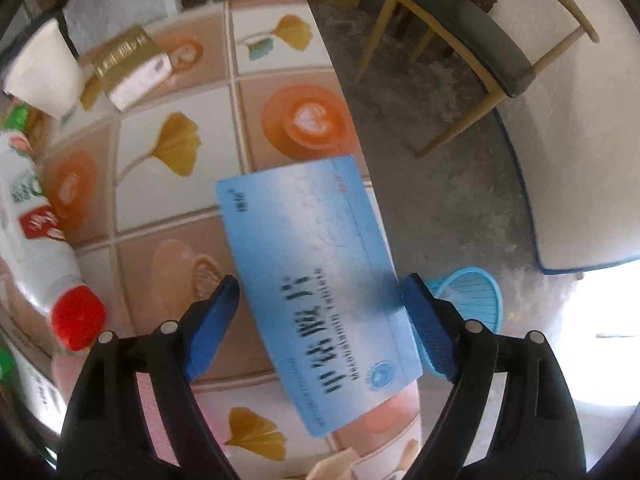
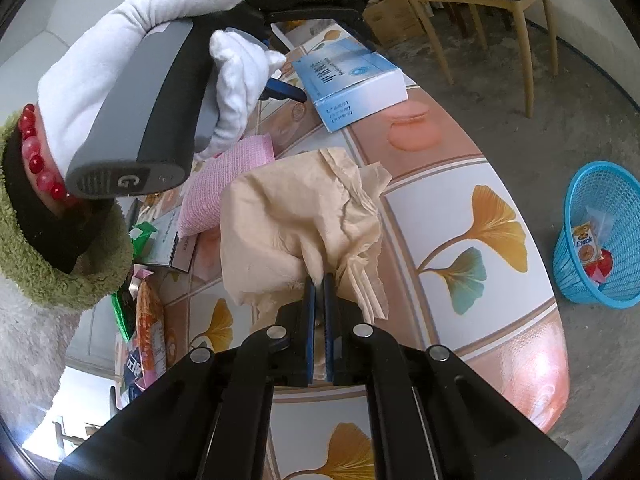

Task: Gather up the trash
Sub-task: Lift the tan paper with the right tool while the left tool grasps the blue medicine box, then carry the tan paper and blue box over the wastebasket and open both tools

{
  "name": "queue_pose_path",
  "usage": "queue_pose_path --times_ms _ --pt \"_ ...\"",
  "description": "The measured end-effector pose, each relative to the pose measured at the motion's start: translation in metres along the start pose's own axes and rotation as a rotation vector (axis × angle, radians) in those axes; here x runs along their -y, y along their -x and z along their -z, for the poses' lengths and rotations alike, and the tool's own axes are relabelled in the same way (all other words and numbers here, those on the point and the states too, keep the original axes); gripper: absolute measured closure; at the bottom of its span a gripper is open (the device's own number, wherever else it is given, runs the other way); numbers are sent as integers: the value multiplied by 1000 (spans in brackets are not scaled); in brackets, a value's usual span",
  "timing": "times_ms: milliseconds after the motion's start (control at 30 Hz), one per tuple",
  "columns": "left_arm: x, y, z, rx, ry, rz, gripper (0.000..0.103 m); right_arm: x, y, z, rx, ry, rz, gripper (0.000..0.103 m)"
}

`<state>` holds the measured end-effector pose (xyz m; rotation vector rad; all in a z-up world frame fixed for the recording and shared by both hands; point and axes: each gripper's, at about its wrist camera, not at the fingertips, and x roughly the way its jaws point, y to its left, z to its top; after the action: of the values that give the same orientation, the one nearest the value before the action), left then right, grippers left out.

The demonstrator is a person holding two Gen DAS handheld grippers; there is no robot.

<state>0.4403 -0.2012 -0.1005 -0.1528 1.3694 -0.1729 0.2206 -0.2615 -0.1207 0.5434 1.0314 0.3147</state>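
Observation:
A flat blue medicine box point(image 1: 320, 292) lies at the table's right edge, between the two blue pads of my left gripper point(image 1: 320, 300). The pads stand on either side of it and seem to touch it. The box also shows in the right wrist view point(image 2: 352, 80), with a left fingertip point(image 2: 286, 90) beside it. My right gripper point(image 2: 319, 280) is shut on a crumpled beige paper napkin point(image 2: 296, 216) above the table. A blue mesh basket point(image 2: 600, 240) stands on the floor to the right with wrappers inside; it also shows in the left wrist view point(image 1: 476, 296).
The tiled-pattern table point(image 1: 176, 184) carries a white bottle with a red cap point(image 1: 36, 240), a gold tissue pack point(image 1: 132, 68), a pink cloth point(image 2: 224, 184) and snack packets point(image 2: 148, 328). A wooden chair point(image 1: 472, 40) stands on the concrete floor beyond the table.

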Motion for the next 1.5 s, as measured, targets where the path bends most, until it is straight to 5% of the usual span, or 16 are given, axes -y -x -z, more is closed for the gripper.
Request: queue_pose_path --times_ms 600,1033,1500 --pt "-33 19 16 16 -88 100 27 -2 15 10 14 -1 63 99" --pt "-63 76 67 84 -80 240 27 18 43 18 26 -49 27 99" --pt "-2 105 95 110 -183 336 27 64 113 13 188 -156 90 99"
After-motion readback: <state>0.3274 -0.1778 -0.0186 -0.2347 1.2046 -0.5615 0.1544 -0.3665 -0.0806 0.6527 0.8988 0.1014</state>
